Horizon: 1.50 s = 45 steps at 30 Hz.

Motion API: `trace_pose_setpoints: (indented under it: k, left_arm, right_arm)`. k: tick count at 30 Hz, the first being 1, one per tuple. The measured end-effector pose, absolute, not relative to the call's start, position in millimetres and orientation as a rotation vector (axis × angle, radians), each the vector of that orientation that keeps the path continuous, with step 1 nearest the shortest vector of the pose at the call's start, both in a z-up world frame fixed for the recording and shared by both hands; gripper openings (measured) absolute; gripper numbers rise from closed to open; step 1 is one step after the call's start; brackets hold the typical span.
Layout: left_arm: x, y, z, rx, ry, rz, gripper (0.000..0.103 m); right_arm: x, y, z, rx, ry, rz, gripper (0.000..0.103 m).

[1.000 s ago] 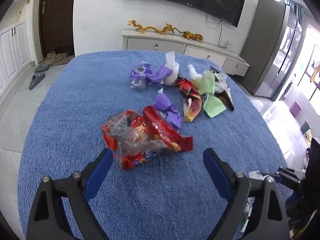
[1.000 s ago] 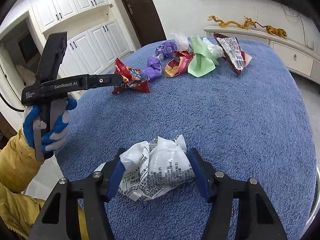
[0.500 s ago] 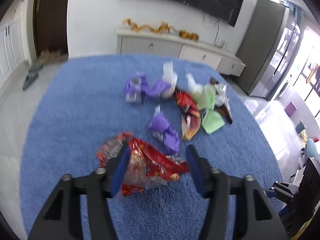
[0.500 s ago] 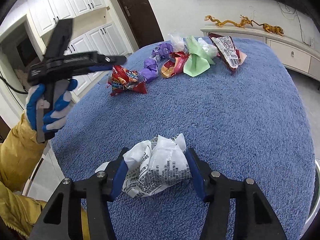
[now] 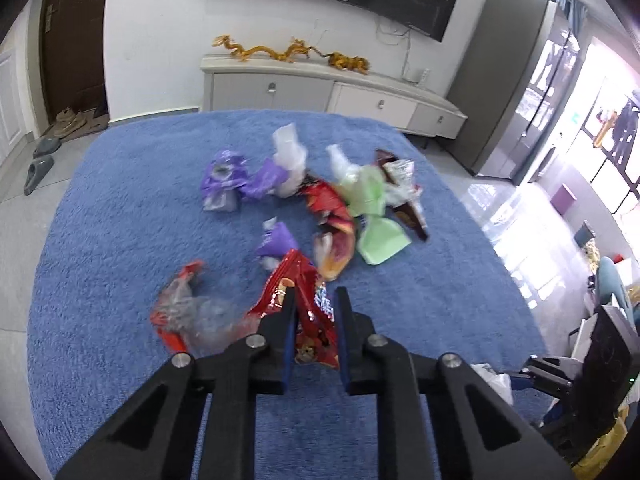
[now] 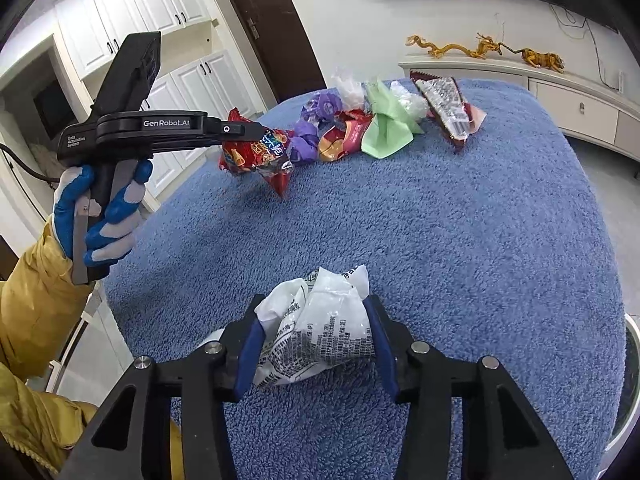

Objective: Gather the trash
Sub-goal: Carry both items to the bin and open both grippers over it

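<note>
My left gripper (image 5: 314, 300) is shut on a crumpled red snack wrapper (image 5: 308, 316) and holds it just above the blue cloth; the wrapper also shows in the right wrist view (image 6: 256, 152). My right gripper (image 6: 316, 308) is shut on a crumpled white printed wrapper (image 6: 316, 328) near the table's front. More trash lies in a heap at the far side: purple wrappers (image 5: 228, 178), a red and orange wrapper (image 5: 332, 216), a green paper (image 5: 376, 216), a white plastic scrap (image 5: 288, 152) and a dark foil packet (image 6: 444, 104).
The table is covered with a blue fluffy cloth (image 6: 480, 240). A white sideboard (image 5: 320, 92) stands behind it under a wall TV. A round white rim (image 6: 628, 380) shows at the table's right edge. White cupboards (image 6: 132, 20) stand at the left.
My left gripper moved onto the red wrapper, shut on it and lifted it a little off the cloth. My right gripper kept its hold on the white wrapper.
</note>
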<state>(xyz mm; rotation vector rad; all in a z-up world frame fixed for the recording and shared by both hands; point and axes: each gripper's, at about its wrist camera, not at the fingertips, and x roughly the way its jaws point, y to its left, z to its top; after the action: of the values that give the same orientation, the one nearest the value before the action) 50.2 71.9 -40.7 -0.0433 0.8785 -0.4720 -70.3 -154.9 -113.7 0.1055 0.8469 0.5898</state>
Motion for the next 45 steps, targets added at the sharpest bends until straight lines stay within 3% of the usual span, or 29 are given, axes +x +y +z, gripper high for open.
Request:
trace_pose_setpoints:
  k: [14,23,31,35,38,40,42,45]
  left_arm:
    - [44.0,-3.8,1.6,-0.006,0.827,-0.601,0.011]
    - [46.6,-145.1,7.0,0.083,0.861,-0.807,0.011]
    - [42.1,-296.1,-30.8,0.194,0.943,-0.944,0.011]
    - [43.7,-346.6,-53.5,0.21,0.985,-0.969,0.013]
    - [47.3,-372.0,-68.8,0.214,1.026,-0.996,0.024]
    - [51.3,-382.3,-77.1,0.194,1.06,-1.009,0.041]
    - [53.3,-388.5,-82.8,0.189,1.068,-1.003,0.051]
    - [54.3,-385.1,-85.9,0.171,1.085,-1.001,0.052]
  right_arm:
    - [-75.7,-236.3,-83.7,0.249,0.702,0.457,0.042]
    - [-96.4,-365.1,-90.3,0.354,0.642,0.18,0.042]
    - [-106.2,-475.7,-145.5,0.418,0.722,-0.131,0.044]
    - [-101.4,-505.5,-174.9,0.457,0.768,-0.201,0.051]
    - [-98.2,-518.8,-192.7,0.475,0.795,-0.25,0.063]
    - [-100.0,-524.8,-200.1,0.496,0.805,-0.271,0.067]
    - [-97.9,-529.6,-204.8,0.516,0.81,-0.288,0.07]
    - [-93.8,-531.9,-207.2,0.518,0.824,-0.313,0.071]
